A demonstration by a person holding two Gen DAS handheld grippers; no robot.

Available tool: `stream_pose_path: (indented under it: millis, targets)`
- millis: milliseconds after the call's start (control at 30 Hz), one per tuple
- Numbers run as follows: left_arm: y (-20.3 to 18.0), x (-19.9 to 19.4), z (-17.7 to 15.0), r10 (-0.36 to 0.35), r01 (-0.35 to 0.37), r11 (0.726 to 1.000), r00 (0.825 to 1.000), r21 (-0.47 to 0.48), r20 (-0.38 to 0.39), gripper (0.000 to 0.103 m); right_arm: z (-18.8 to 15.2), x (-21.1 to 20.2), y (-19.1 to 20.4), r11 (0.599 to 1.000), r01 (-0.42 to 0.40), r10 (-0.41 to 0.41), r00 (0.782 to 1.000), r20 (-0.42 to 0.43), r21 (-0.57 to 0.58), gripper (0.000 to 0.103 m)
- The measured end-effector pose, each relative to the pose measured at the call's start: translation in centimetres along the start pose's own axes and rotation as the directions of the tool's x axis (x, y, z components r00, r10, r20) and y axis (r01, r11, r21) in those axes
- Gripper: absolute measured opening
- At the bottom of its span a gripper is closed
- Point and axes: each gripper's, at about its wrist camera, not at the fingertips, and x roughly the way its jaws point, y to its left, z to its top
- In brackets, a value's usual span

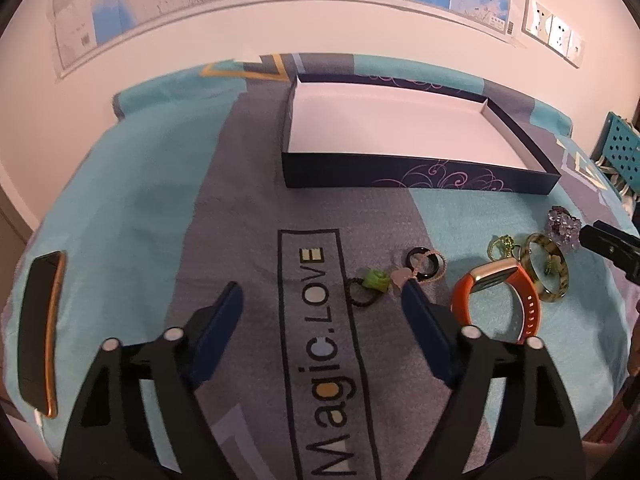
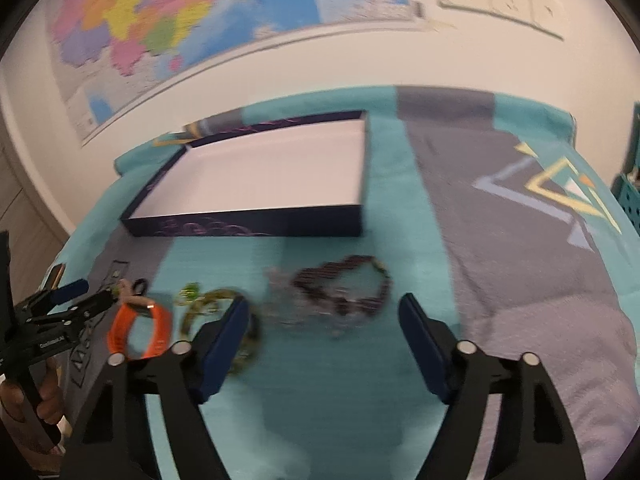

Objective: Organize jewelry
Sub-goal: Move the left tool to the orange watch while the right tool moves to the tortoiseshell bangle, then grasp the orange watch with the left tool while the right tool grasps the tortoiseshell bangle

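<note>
A shallow dark blue box [image 1: 400, 178] with a white floor lies on the teal and grey cloth, far side. My left gripper [image 1: 322, 292] is open over the printed lettering, nothing between its fingers. Just beyond its right finger lie a green charm on a black cord [image 1: 376, 282] and a black ring with pink beads [image 1: 426, 264]. Further right are an orange watch [image 1: 496, 300], a yellowish bangle [image 1: 548, 272] and a purple crystal cluster [image 1: 564, 226]. My right gripper [image 2: 325, 305] is open, low over the cloth, with a dark bead bracelet [image 2: 344, 288] just ahead of its fingertips. The picture there is blurred.
A phone [image 1: 40, 332] lies at the cloth's left edge. A blue perforated basket [image 1: 620, 148] stands off the right side. A wall with a map and sockets rises behind the box [image 2: 248, 222]. A hand [image 2: 44, 400] holds the left gripper's handle.
</note>
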Motion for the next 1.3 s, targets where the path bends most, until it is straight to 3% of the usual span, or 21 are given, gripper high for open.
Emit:
stream_pose_path:
  millis: [233, 367, 633, 767, 867, 1000, 1233, 1300]
  targets:
    - [-0.2, 0.3, 0.3, -0.032, 0.032, 0.999, 0.999, 0.021, -0.013, 0.066, 0.0, 1.0, -1.8, 0.998, -0.02, 0.024, 0.998, -0.059, 0.052, 0.062]
    - [-0.4, -0.2, 0.3, -0.043, 0.043, 0.998, 0.999, 0.037, -0.004, 0.066, 0.2, 1.4, -1.3, 0.998, -0.027, 0.031, 0.997, -0.073, 0.054, 0.055]
    - [-1.0, -0.7, 0.2, -0.074, 0.074, 0.995, 0.997, 0.061, 0.003, 0.066, 0.1, 0.8, -0.3, 0.999, -0.037, 0.037, 0.998, -0.048, 0.005, 0.048]
    - [-1.8, -1.1, 0.2, -0.111, 0.11, 0.99, 0.994, 0.087, 0.006, 0.065, -0.3, -0.1, 1.1, 0.996, -0.078, 0.077, 0.996, -0.034, -0.047, 0.048]
    - [-2.7, -1.6, 0.1, -0.159, 0.157, 0.981, 0.987, 0.114, 0.005, 0.063, -1.0, -0.3, 2.7, 0.986, -0.133, 0.127, 0.99, -0.067, -0.096, 0.041]
    - [-4.3, -2.0, -0.4, -0.219, 0.219, 0.962, 0.976, 0.165, -0.016, 0.055, -1.9, 0.8, 3.8, 0.977, -0.191, 0.177, 0.975, -0.137, -0.092, 0.02]
    - [-6.3, -0.6, -0.7, -0.276, 0.292, 0.937, 0.955, 0.191, -0.105, 0.03, -1.5, 1.6, 3.3, 0.979, -0.201, 0.193, 0.967, -0.167, -0.035, 0.012]
    - [-6.4, -0.3, -0.7, -0.295, 0.313, 0.932, 0.948, 0.184, -0.121, 0.028, -1.6, 1.5, 3.4, 0.979, -0.2, 0.189, 0.966, -0.178, -0.043, 0.01]
